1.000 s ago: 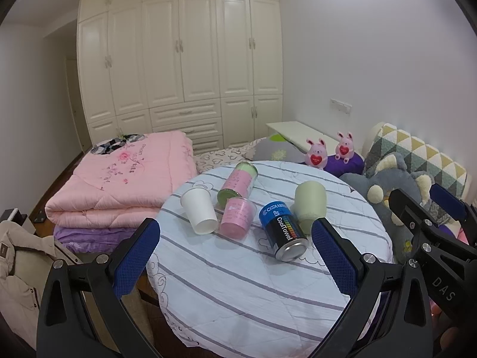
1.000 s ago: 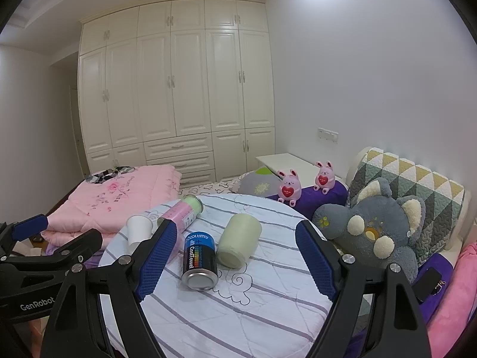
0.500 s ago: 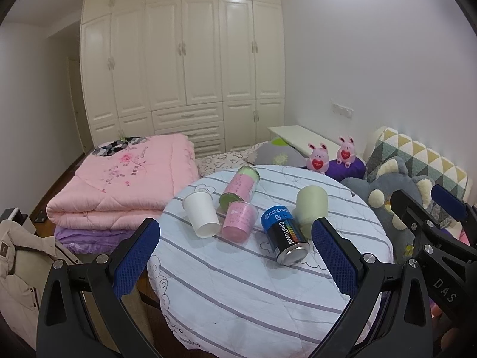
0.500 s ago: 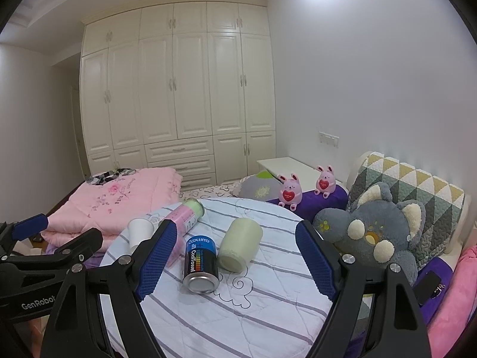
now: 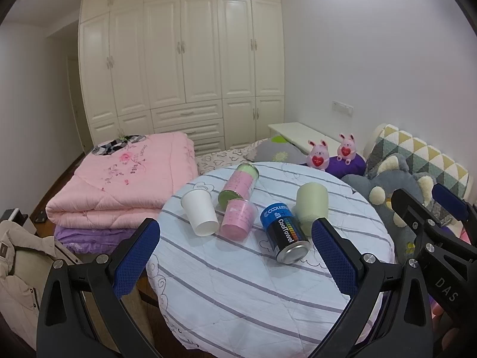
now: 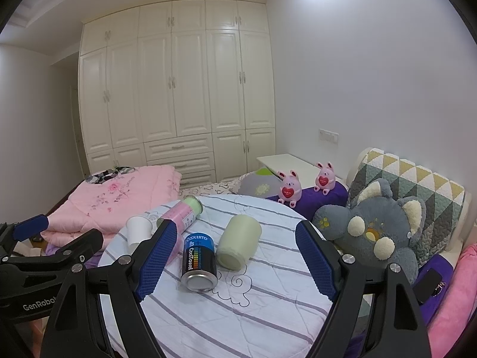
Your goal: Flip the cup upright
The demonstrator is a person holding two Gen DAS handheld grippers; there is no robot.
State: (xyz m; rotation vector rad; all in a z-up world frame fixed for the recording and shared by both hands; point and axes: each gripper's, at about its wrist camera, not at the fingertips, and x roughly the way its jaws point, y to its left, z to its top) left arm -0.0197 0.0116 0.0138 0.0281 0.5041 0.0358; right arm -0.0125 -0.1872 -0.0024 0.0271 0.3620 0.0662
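I hold both tongs wide and empty: left tongs (image 5: 234, 252), right tongs (image 6: 237, 256). The pale green cup (image 6: 238, 244) lies on its side just ahead between the right tongs, touching the blue can (image 6: 199, 261). Closing carelessly could knock the can rolling off the surface (image 6: 238, 313).

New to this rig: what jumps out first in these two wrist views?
A cluster of tipped-over containers on the round striped table: white paper cup, pink cup, pale green cup, blue-black can and a pink canister, all lying on their sides. The left gripper and right gripper frame them, both open and empty. A grey plush toy sits right of the table.
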